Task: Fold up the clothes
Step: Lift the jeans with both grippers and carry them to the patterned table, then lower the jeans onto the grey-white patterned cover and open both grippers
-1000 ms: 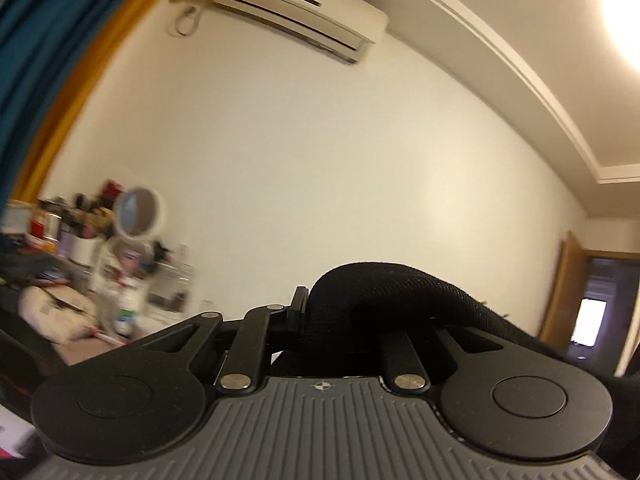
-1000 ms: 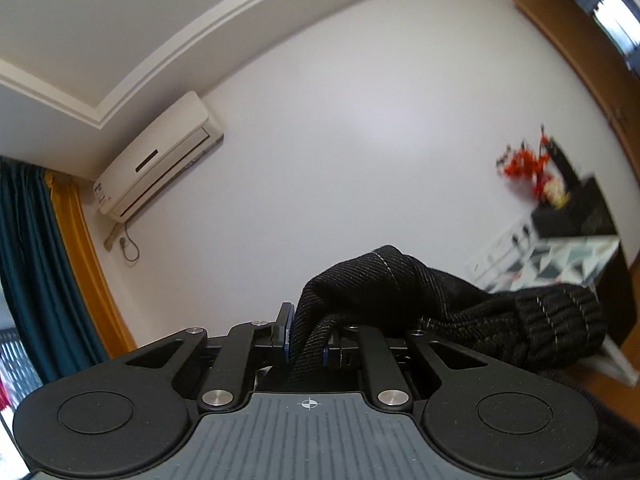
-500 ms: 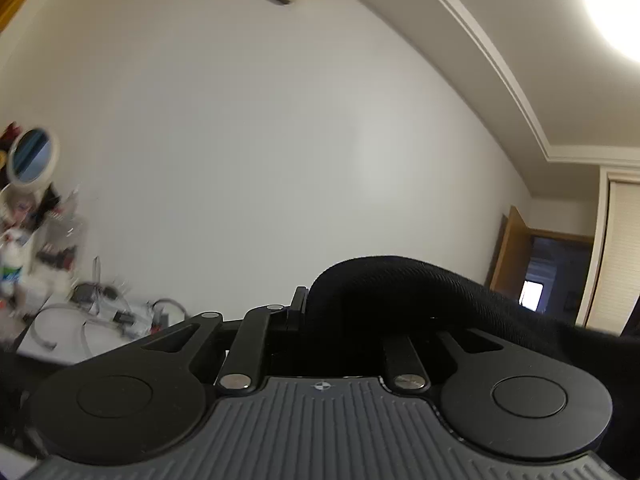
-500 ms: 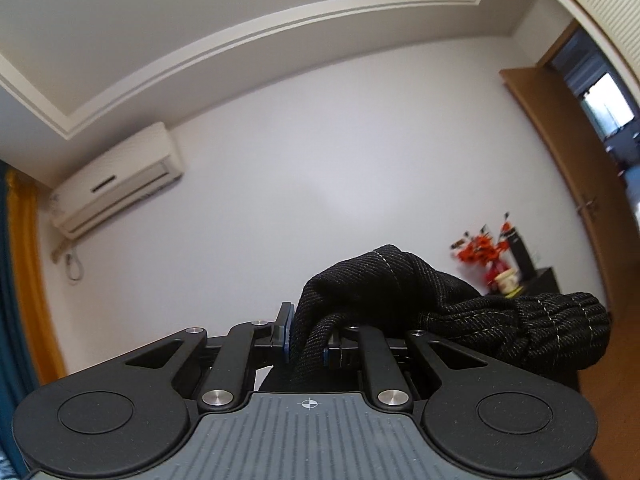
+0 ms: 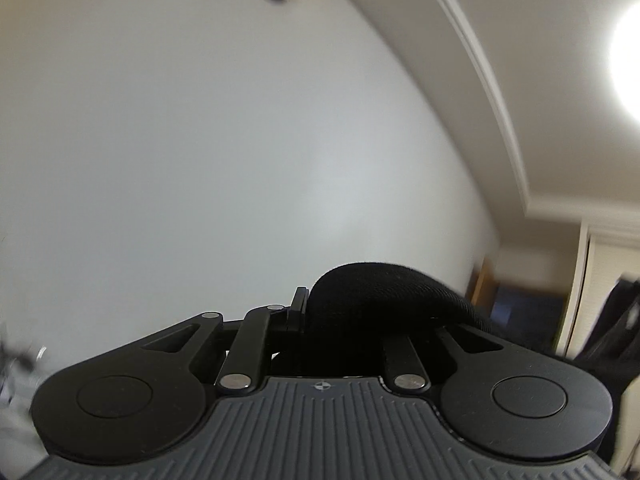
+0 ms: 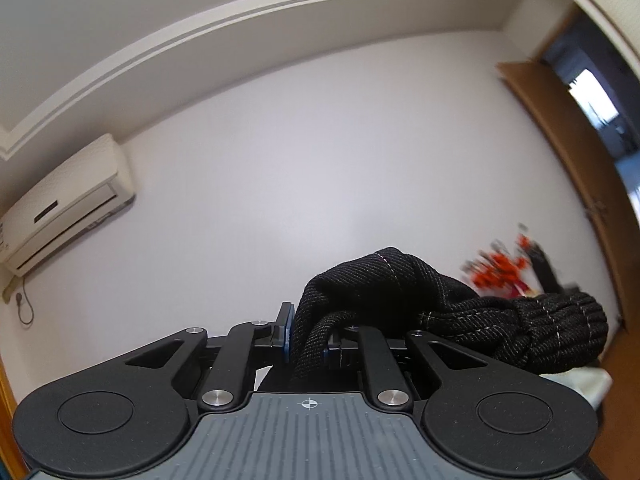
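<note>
Left gripper [image 5: 320,316] and right gripper [image 6: 308,336] each clamp a bunched fold of black knit garment [image 6: 400,288], raised toward a white wall [image 6: 320,160].

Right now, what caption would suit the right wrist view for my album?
Right gripper pinches a black knit garment aloft, facing a white wall, air conditioner and blurred red flowers.
</note>
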A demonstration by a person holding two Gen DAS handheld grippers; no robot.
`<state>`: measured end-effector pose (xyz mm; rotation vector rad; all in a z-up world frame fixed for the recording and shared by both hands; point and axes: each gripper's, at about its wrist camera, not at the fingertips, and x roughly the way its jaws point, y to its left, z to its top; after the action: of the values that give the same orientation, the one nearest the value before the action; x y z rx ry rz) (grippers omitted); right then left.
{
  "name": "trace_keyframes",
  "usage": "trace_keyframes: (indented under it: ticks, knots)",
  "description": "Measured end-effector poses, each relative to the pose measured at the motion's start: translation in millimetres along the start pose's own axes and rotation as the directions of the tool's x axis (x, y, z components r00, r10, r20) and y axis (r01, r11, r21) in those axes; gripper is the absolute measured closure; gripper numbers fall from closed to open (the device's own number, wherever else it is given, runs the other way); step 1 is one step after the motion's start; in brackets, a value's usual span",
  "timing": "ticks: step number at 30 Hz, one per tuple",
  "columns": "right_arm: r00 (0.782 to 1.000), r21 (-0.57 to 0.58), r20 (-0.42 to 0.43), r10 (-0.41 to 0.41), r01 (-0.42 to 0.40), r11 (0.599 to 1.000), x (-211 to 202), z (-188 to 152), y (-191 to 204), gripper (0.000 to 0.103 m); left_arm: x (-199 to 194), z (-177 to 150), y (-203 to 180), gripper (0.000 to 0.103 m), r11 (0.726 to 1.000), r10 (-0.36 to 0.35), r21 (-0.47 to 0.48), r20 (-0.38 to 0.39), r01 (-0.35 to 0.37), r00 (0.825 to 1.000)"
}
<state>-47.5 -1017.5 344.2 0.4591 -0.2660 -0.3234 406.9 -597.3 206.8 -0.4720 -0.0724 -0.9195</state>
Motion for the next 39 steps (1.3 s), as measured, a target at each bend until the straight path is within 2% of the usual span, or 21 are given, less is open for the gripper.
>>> trace_keyframes:
  ticks: [2, 4, 6, 8, 10, 14, 17, 20, 22, 24, 26, 28, 30, 31, 32, 34, 36, 38, 39]
  knots:
    - [0.999, -0.05, 0.014, 0.038, -0.037, 0.998, 50.8, 21.2, 33.8, 0.092, 13.8, 46.1, 5.8, 0.09, 1.0, 0.013, 0.024, 0.094, -0.015, 0.995]
    - [0.995, -0.069, 0.044, 0.086, -0.083, 0.994, 97.9, 45.6, 69.2, 0.092, 18.9, 94.6, 7.7, 0.09, 0.995, 0.049, 0.074, 0.205, -0.066, 0.977]
    - [0.985, -0.099, 0.104, 0.136, -0.126, 0.987, 137.8, 67.3, 107.9, 0.092, 18.6, 141.0, 12.1, 0.09, 0.991, 0.092, 0.071, 0.283, -0.116, 0.955]
    - [0.967, -0.137, 0.164, 0.194, -0.172, 0.976, 175.8, 85.8, 147.6, 0.092, 14.0, 180.6, 16.4, 0.089, 0.98, 0.147, 0.073, 0.348, -0.184, 0.926]
    - [0.953, -0.133, 0.188, 0.238, -0.215, 0.967, 210.6, 94.9, 176.2, 0.092, 10.7, 209.0, 23.5, 0.089, 0.962, 0.208, 0.082, 0.402, -0.261, 0.892]
    - [0.932, -0.124, 0.197, 0.303, -0.283, 0.951, 282.1, 85.6, 203.7, 0.092, 18.7, 217.4, 34.7, 0.089, 0.889, 0.336, 0.129, 0.467, -0.439, 0.818]
    - [0.938, -0.085, 0.11, 0.328, -0.32, 0.944, 345.9, 54.7, 187.4, 0.092, 43.0, 180.9, 52.2, 0.089, 0.822, 0.426, 0.184, 0.43, -0.539, 0.796]
    - [0.956, -0.022, -0.034, 0.292, -0.293, 0.956, 421.8, 18.0, 141.1, 0.092, 101.3, 109.6, 61.7, 0.089, 0.759, 0.516, 0.261, 0.318, -0.597, 0.796]
    - [0.958, 0.019, -0.149, 0.244, -0.244, 0.97, 475.2, -19.1, 93.3, 0.092, 134.2, 56.9, 65.9, 0.089, 0.722, 0.571, 0.307, 0.24, -0.619, 0.785]
    - [0.951, 0.04, -0.238, 0.197, -0.193, 0.98, 521.7, -54.1, 33.4, 0.092, 166.4, 4.9, 69.0, 0.089, 0.706, 0.612, 0.315, 0.179, -0.635, 0.77]
    - [0.933, 0.057, -0.327, 0.15, -0.139, 0.989, 568.3, -89.0, -26.6, 0.093, 198.3, -46.2, 70.3, 0.089, 0.697, 0.646, 0.305, 0.125, -0.649, 0.753]
    - [0.904, 0.068, -0.414, 0.105, -0.084, 0.994, 614.9, -124.0, -86.5, 0.093, 231.0, -92.7, 70.2, 0.089, 0.695, 0.679, 0.267, 0.064, -0.668, 0.732]
    - [0.866, 0.074, -0.497, 0.061, -0.028, 0.997, 661.4, -158.9, -146.5, 0.093, 269.3, -134.1, 71.4, 0.089, 0.695, 0.703, 0.224, -0.012, -0.683, 0.711]
    - [0.857, 0.079, -0.513, 0.043, -0.003, 0.997, 679.2, -168.4, -175.5, 0.093, 287.8, -154.4, 70.4, 0.089, 0.697, 0.707, 0.211, -0.041, -0.685, 0.706]
    - [0.853, 0.083, -0.521, 0.017, 0.031, 0.996, 676.5, -177.1, -204.4, 0.093, 304.5, -173.9, 68.1, 0.089, 0.7, 0.707, 0.201, -0.062, -0.685, 0.704]
    - [0.839, 0.085, -0.543, -0.046, 0.11, 0.99, 651.3, -198.6, -262.5, 0.093, 331.5, -211.6, 55.4, 0.089, 0.712, 0.696, 0.199, -0.068, -0.673, 0.715]
    - [0.819, 0.086, -0.564, -0.108, 0.188, 0.978, 626.2, -220.2, -320.6, 0.093, 353.1, -244.2, 37.6, 0.089, 0.733, 0.671, 0.201, -0.062, -0.649, 0.739]
    - [0.794, 0.084, -0.585, -0.168, 0.265, 0.961, 601.1, -241.7, -378.7, 0.093, 363.9, -293.1, 15.9, 0.089, 0.768, 0.633, 0.222, -0.127, -0.6, 0.764]
    - [0.779, 0.082, -0.595, -0.197, 0.303, 0.949, 588.6, -252.5, -407.7, 0.093, 366.6, -318.7, 8.8, 0.089, 0.793, 0.607, 0.227, -0.201, -0.566, 0.769]
